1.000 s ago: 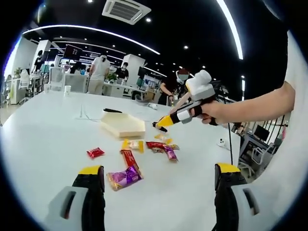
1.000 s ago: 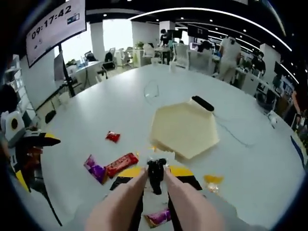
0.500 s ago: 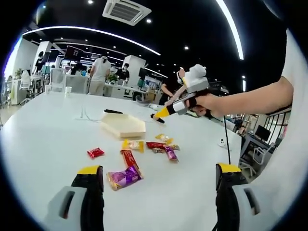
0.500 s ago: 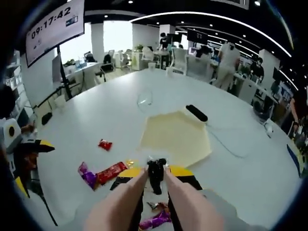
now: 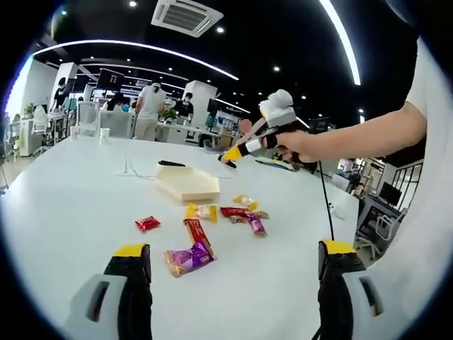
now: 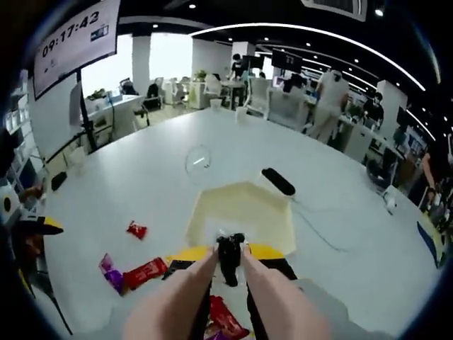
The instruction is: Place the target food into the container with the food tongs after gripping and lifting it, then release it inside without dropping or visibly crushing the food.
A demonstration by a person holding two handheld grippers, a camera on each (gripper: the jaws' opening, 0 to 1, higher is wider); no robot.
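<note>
Right gripper (image 6: pixel 228 253): clenched on the pale food tongs (image 6: pixel 180 297), yellow-tipped jaws pressed against the two tong arms from outside. Pinched between the tong tips, a small dark piece of food (image 6: pixel 230 258), off the table, with its long axis running straight ahead along the jaws. Just past that piece lay the near edge of the cream six-sided container (image 6: pixel 241 212), shallow and open-topped, one corner turned towards the gripper. Farther ahead, just beyond the far rim, lay a black bar-shaped thing (image 6: pixel 278 181). Down and to the left of the jaws were a long red wrapper (image 6: pixel 145 271), a purple one (image 6: pixel 110 268) touching its end, and a small red sweet (image 6: pixel 136 229) lying apart. Directly under the tongs lay another red wrapper (image 6: pixel 225 319). All round stretched the white table (image 6: pixel 141 170), wide and bare ahead and to the right, its edges well away.

Left gripper (image 5: pixel 233 248): slack, jaws spread wide, gripping nothing, low over the table. Between and ahead of them lay a purple wrapper (image 5: pixel 190 257), then a red bar (image 5: pixel 192 230), yellow sweets (image 5: pixel 202 211) and a mixed cluster (image 5: pixel 244 216). Seen from here, the container (image 5: pixel 187 185) lay farther on. Up and right of it, in the air, was the other gripper (image 5: pixel 237 152) in a hand (image 5: pixel 297 145).
</note>
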